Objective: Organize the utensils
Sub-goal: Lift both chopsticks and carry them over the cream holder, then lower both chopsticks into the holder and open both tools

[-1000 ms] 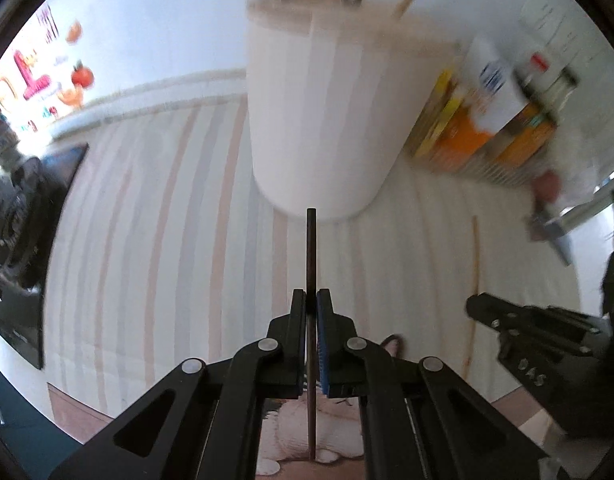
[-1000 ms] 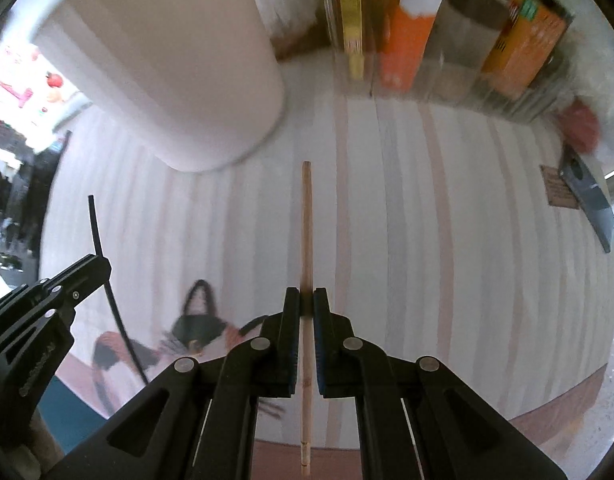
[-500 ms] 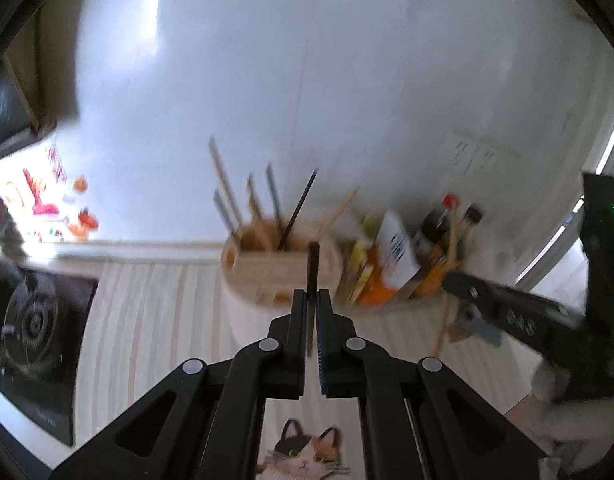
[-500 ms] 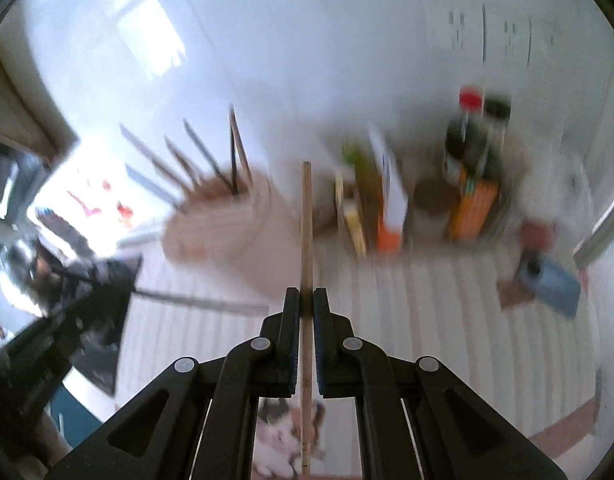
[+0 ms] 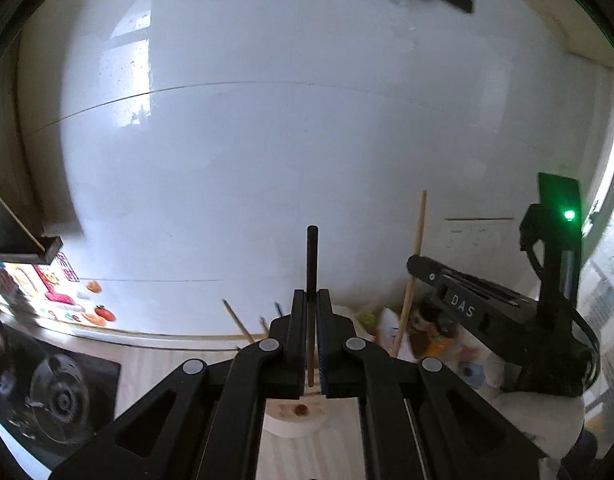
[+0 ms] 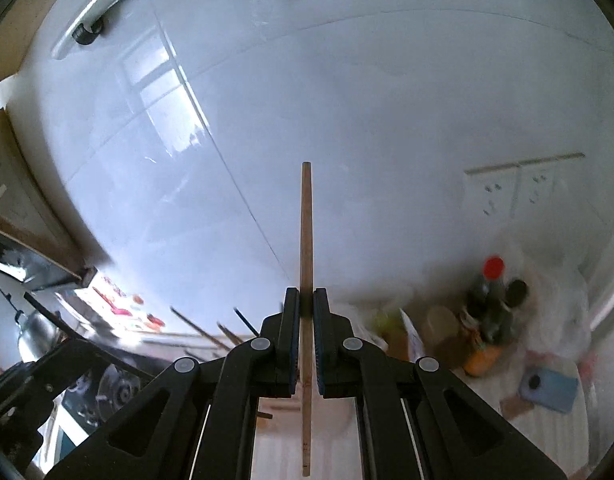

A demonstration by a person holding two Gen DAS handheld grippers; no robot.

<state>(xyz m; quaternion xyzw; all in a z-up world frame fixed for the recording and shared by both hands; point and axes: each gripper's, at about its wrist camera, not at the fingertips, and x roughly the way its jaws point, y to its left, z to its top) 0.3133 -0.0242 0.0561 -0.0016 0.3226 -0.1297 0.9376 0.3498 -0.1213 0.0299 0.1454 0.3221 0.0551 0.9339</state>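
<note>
Right wrist: bottles (image 6: pixel 493 312) | left wrist: stove (image 5: pixel 55 396)

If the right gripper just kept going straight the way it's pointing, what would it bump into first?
Probably the white tiled wall. The right gripper, shut on a wooden chopstick, points upward over the utensil holder and bottles, with nothing between its tip and the wall. Depth is unclear.

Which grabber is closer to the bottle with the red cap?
Probably the right gripper: the red-capped bottle shows ahead and to its right. The left gripper sits on the far side of the right one and doesn't clearly show the bottle.
</note>
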